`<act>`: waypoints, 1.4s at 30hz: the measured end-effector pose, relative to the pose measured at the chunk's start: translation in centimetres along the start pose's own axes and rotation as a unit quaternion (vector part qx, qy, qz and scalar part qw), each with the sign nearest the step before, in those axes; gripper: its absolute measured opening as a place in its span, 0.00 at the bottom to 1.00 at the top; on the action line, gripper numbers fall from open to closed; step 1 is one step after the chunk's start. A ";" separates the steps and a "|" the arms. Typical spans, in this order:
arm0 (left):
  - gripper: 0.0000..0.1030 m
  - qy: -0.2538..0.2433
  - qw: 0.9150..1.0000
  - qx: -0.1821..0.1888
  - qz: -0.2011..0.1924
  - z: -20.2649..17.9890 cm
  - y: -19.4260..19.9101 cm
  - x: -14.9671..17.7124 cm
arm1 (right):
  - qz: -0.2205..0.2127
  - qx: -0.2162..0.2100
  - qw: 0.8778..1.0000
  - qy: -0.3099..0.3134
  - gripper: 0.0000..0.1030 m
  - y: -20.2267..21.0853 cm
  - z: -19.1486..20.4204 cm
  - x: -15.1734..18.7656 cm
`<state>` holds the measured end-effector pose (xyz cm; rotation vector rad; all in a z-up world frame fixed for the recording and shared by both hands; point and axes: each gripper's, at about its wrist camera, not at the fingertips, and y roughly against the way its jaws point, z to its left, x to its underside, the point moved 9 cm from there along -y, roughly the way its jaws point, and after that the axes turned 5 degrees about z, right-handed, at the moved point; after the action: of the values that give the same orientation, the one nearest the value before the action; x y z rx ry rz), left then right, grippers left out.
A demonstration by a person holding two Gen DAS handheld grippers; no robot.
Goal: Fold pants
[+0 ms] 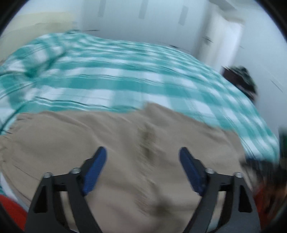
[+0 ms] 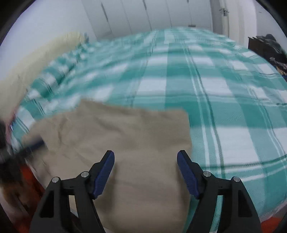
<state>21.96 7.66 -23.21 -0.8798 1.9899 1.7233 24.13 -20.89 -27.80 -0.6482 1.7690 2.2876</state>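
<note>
Teal-checked bedspread (image 2: pixel 224 93), white cupboards (image 2: pixel 143 16)

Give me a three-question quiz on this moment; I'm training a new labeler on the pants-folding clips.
1. True or false: the left gripper is shut on the pants.
2. What do the pants lie on? A) a bare wooden table B) a green-and-white checked bedspread C) a grey carpet
3. Fill in: the right gripper is ____, with nothing between its fingers.

Key: 1. False; it is open, its blue pads wide apart over the cloth. 2. B. 3. open.
</note>
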 end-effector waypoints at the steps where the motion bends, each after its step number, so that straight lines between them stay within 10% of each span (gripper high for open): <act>1: 0.89 0.019 1.000 -0.016 0.006 1.5 -0.9 -0.8 | 0.008 -0.004 1.000 0.001 0.70 -0.8 -0.2 0.7; 8: 1.00 0.065 0.990 -0.027 0.124 7.3 -9.9 -1.1 | -0.006 -0.001 1.000 0.022 0.74 -1.9 -0.6 1.0; 13: 1.00 -0.040 0.992 -0.084 0.090 5.9 -9.9 0.6 | -0.015 0.015 0.999 0.037 0.74 -2.1 0.1 1.0; 42: 1.00 -0.055 0.992 -0.080 0.084 5.9 -9.5 0.6 | -0.018 0.010 0.999 0.031 0.76 -2.0 0.2 0.9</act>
<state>27.12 12.69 -31.80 -0.6667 1.9219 2.0032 24.05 -20.28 -29.96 -0.7504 1.7893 2.2472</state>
